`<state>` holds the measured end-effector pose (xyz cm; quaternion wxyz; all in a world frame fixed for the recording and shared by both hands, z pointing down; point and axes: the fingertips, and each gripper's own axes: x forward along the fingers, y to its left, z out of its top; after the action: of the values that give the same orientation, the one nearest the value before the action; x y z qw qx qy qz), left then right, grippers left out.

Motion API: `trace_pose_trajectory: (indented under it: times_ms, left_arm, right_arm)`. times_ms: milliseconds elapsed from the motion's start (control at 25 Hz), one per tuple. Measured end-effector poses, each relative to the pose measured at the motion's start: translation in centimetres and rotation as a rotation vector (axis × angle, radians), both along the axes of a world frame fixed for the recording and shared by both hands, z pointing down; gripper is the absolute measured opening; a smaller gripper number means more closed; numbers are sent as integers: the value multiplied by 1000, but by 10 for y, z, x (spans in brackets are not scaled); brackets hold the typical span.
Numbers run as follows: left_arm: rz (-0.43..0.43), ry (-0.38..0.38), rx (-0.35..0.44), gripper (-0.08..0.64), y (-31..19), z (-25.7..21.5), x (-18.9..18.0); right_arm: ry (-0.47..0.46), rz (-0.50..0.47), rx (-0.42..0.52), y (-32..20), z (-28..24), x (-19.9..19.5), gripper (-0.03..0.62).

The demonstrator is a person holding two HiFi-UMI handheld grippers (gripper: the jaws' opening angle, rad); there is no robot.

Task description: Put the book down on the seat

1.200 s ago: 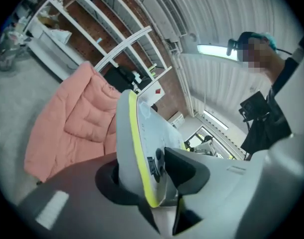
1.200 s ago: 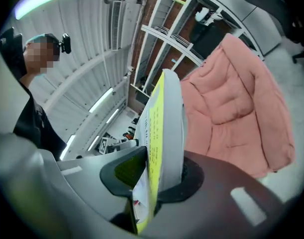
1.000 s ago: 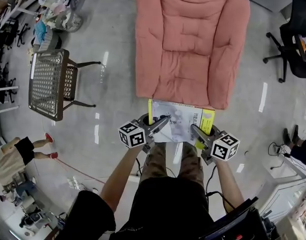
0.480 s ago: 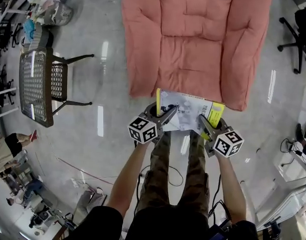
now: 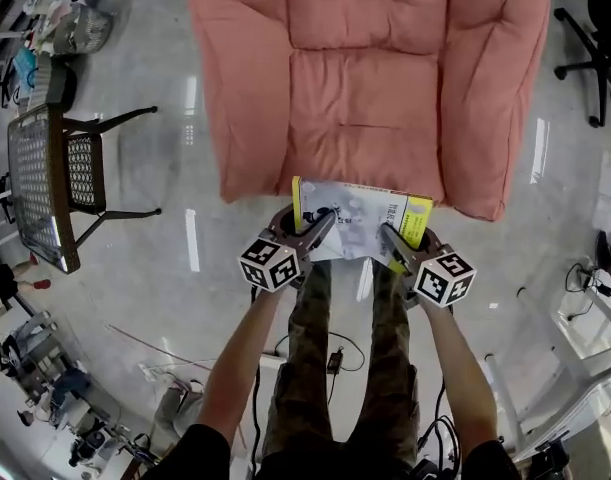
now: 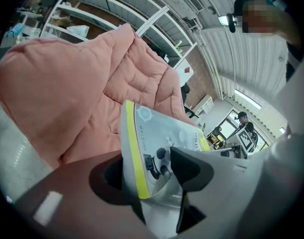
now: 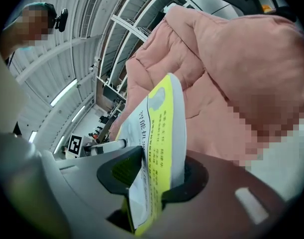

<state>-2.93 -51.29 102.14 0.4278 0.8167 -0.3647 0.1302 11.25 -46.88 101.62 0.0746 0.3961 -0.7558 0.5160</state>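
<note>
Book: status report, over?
Both on book: left gripper, right gripper, jaws just opening. Book at seat front edge, not laid down. Nothing in the way.

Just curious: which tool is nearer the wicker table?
Left. The left tool sits toward the wicker table, the right tool beyond the book; both tools' jaws, just opening, straddle it.

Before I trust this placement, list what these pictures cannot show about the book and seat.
- Head view: whether the book touches the seat; the steep downward look gives no height.
- Head view: the seat's backrest, cut off by the top edge.
- Right gripper view: part of the seat, under a mosaic patch.
- Book's underside: turned away in every view.
</note>
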Motion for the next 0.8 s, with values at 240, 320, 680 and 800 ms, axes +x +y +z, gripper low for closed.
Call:
trace_pose_trajectory:
  times_ms: [240, 320, 680, 800]
  left_arm:
    - [-30, 1, 58, 235, -48, 9, 4]
    - [-45, -4, 86, 235, -71, 8, 8]
    - [-47, -20, 180, 236, -169, -1, 29]
    - [-40, -35, 186, 239, -198, 5, 33]
  right_arm:
    - [13, -8, 53, -51, 12, 6, 161]
    - [17, -15, 70, -75, 12, 11, 161]
    - [39, 7, 119, -173, 6, 32, 172]
    - [34, 15, 113, -201, 15, 36, 175]
